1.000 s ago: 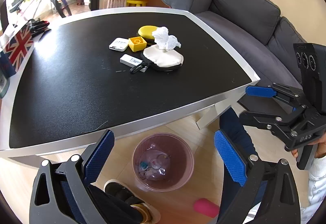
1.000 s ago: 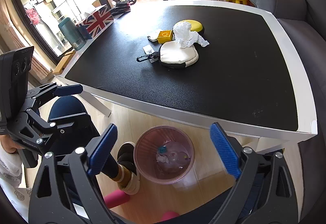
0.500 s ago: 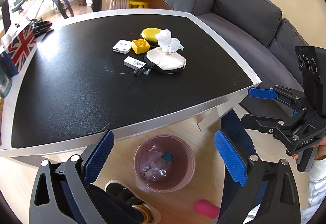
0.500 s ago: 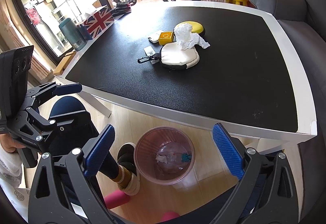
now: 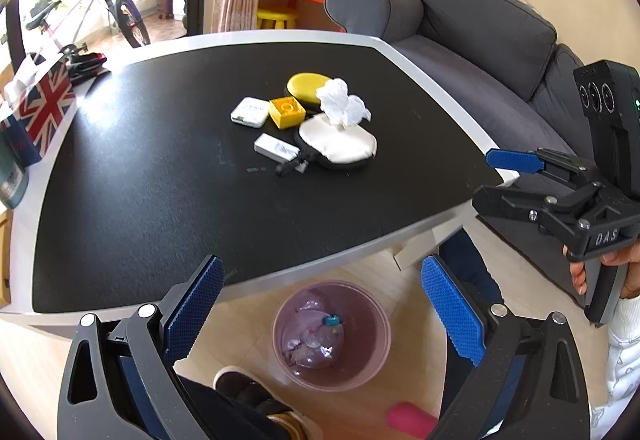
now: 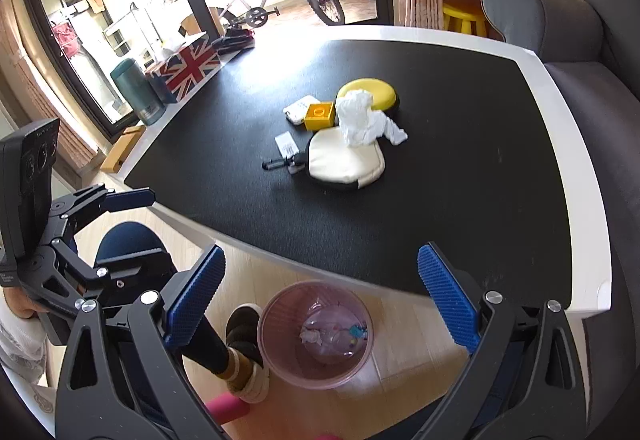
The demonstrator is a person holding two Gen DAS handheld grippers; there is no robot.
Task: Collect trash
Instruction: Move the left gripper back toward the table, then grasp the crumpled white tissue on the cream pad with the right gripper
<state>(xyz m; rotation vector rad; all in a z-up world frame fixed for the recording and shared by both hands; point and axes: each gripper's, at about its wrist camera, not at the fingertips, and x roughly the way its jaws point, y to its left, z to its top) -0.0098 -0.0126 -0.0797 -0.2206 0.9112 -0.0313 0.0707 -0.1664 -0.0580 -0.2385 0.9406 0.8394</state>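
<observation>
A crumpled white tissue (image 5: 342, 105) (image 6: 362, 118) lies on a white round pouch (image 5: 338, 144) (image 6: 344, 162) in the middle of the black table (image 5: 160, 200) (image 6: 460, 180). A pink translucent trash bin (image 5: 332, 334) (image 6: 316, 334) with scraps inside stands on the floor under the table's near edge. My left gripper (image 5: 324, 312) is open and empty above the bin; it also shows in the right wrist view (image 6: 124, 200). My right gripper (image 6: 320, 304) is open and empty above the bin; it also shows in the left wrist view (image 5: 514, 162).
Beside the pouch lie a yellow block (image 5: 286, 113), a yellow round case (image 5: 306, 88), a white card (image 5: 250, 112) and a white stick with a black clip (image 5: 276, 148). A Union Jack box (image 5: 44, 108) and a green flask (image 6: 136, 90) stand at the table's left edge. A grey sofa (image 5: 480, 40) is right.
Both grippers have moved slightly forward and up towards the table; the bin has slid lower in both views. Both stay open and empty.
</observation>
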